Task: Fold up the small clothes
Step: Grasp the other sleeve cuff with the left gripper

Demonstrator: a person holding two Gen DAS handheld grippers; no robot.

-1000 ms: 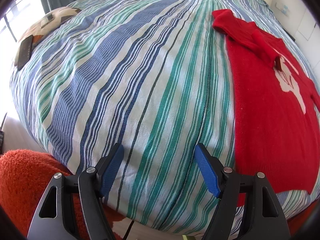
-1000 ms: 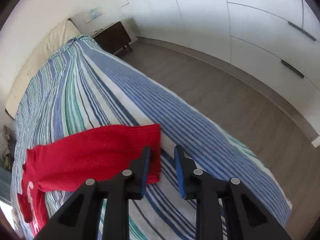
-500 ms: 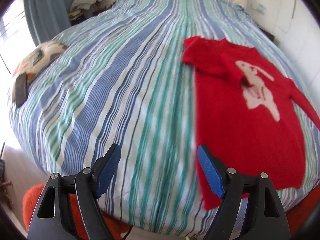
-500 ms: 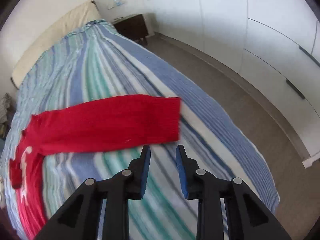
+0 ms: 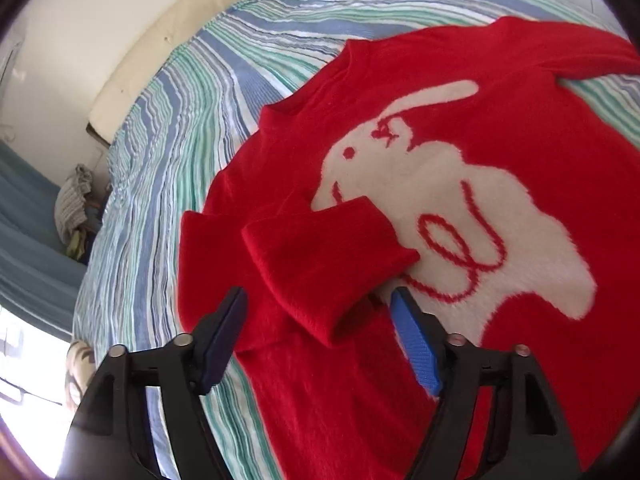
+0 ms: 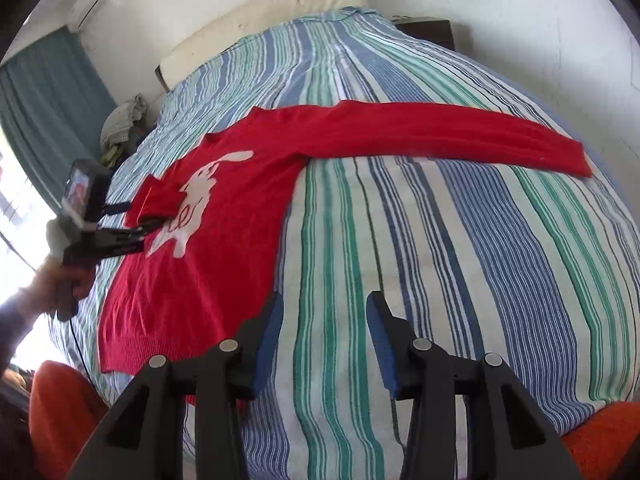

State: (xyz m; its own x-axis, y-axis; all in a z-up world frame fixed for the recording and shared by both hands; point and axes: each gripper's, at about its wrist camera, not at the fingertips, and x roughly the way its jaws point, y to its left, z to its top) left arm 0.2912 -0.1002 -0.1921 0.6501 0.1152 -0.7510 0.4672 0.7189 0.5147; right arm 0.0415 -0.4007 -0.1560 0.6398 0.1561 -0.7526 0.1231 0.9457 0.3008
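Through my left wrist camera, my left gripper is closing around the folded-in cuff of the one red rabbit sweater, its pads not yet pressing, on the striped bedspread. Through my right wrist camera, my right gripper is opening with nothing between its jaws above bare stripes, the sweater's hem just left of it and its other sleeve stretched across the bed toward the single cream headboard and teal curtain.

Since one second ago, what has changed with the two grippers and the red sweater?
The left gripper moved from bare striped bedspread to the folded-in sleeve, jaws closing. The right gripper left the stretched sleeve's cuff, jaws opening. The red knitted sweater stayed flat.
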